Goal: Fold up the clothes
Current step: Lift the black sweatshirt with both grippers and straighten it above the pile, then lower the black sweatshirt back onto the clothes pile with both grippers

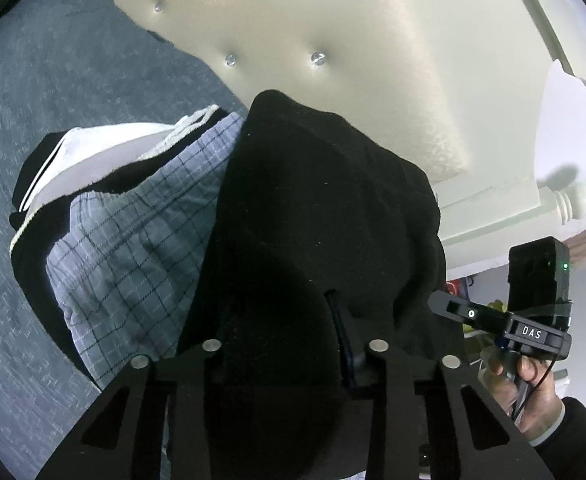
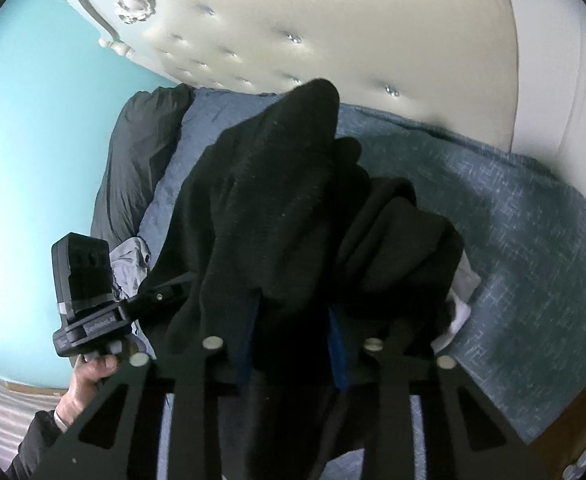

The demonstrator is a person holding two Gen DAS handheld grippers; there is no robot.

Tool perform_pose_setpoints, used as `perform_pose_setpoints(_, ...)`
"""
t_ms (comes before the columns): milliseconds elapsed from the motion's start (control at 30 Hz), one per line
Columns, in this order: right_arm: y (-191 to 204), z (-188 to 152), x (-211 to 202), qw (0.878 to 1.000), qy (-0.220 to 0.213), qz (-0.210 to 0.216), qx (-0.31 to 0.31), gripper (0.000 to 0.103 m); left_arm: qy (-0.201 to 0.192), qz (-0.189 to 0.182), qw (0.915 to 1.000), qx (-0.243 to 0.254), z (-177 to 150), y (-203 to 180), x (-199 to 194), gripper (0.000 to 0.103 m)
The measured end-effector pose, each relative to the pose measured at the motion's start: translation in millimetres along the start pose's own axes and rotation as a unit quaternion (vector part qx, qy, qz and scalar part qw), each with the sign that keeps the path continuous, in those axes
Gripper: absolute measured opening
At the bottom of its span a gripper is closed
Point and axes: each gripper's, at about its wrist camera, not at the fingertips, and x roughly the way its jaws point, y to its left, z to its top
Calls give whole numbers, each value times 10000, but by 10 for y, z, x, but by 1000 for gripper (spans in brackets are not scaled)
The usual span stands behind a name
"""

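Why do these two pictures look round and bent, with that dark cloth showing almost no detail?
Both wrist views use fisheye lenses: edges curve and corners go black. Left view: the black fleece garment swallows light; the cream tufted headboard looks bright. Right view: the turquoise wall glares.

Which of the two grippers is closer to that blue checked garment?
Left. The left gripper holds black cloth right beside the checked garment; the right gripper sits on the black garment's far side.

Both grippers are black – flat plates with triangular cut-outs and round silver screws. The right gripper [image 1: 449, 308] carries a white "DAS" label, a green light and a thin cable. The hand [image 2: 87, 376] wears a black sleeve [image 2: 33, 444].
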Motion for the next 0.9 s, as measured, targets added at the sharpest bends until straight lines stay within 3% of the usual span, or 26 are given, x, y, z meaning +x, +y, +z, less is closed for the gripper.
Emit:
perform_pose_setpoints(467,593,268,-380,9926,-418,155,-1130,20,-838,31,9964,81,57,-360,-671,27)
perform_pose_setpoints(700,872,536,-406,9843,-248,450,-1691,20,-1473,210,9882,-356,-115,-489,-1087,26)
perform_pose_setpoints(900,1032,711,-246,9754,41,550,-2135,19,-1670,331,9828,-719,-423,-468,-1127,27)
